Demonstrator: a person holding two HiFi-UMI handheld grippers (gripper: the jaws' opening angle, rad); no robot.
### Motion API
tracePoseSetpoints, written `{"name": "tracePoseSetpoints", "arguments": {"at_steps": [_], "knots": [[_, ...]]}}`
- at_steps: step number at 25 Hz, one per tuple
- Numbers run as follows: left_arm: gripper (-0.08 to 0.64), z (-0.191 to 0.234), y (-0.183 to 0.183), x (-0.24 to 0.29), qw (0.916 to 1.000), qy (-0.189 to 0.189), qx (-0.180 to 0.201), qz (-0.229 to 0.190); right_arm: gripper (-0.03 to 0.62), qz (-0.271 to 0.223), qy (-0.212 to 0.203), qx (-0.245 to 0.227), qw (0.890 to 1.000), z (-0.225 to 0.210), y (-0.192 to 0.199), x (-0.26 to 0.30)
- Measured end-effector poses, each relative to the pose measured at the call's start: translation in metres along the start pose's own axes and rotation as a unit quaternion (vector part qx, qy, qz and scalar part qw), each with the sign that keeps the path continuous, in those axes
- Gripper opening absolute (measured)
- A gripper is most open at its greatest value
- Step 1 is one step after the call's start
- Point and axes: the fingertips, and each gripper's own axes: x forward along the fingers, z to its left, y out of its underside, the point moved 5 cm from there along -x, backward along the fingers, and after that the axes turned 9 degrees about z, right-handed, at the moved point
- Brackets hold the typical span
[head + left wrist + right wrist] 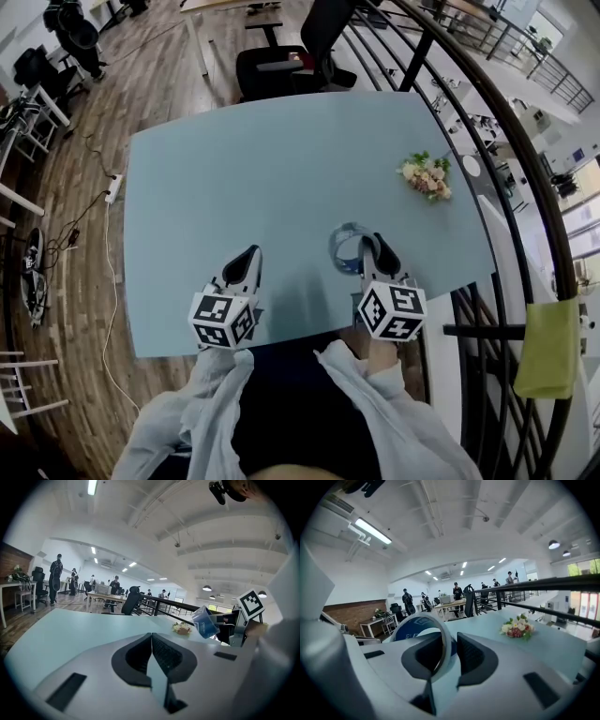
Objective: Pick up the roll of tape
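The roll of tape [344,246] is a blue-lined ring with a pale rim, and it hangs above the light blue table [262,178] near its front right. My right gripper [371,251] is shut on the ring's wall. In the right gripper view one jaw is inside the tape roll [410,629] and the other outside, with the right gripper [450,641] tilted slightly down. The left gripper view shows the tape roll [205,622] lifted off the table. My left gripper [246,266] hovers at the front left, and the left gripper [151,639] is shut with nothing in it.
A small bunch of flowers [427,176] lies on the table's right side. A black office chair [300,52] stands behind the far edge. A dark railing [487,122] curves along the right, with a yellow cloth [548,347] draped on it. People stand far off in the room.
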Motion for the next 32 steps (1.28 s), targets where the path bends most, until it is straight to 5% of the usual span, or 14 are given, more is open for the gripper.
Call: {"name": "tracePoseSetpoints", "arguments": {"at_steps": [15, 32], "knots": [[0.017, 0.026, 0.003, -0.079, 0.9987, -0.043, 0.003, -0.028, 0.083, -0.045, -0.06, -0.013, 0.997, 0.062, 0.024, -0.055], [0.017, 0.024, -0.001, -0.081, 0.998, -0.053, 0.013, -0.034, 0.077, -0.029, -0.083, -0.039, 0.995, 0.08, 0.023, -0.043]]}}
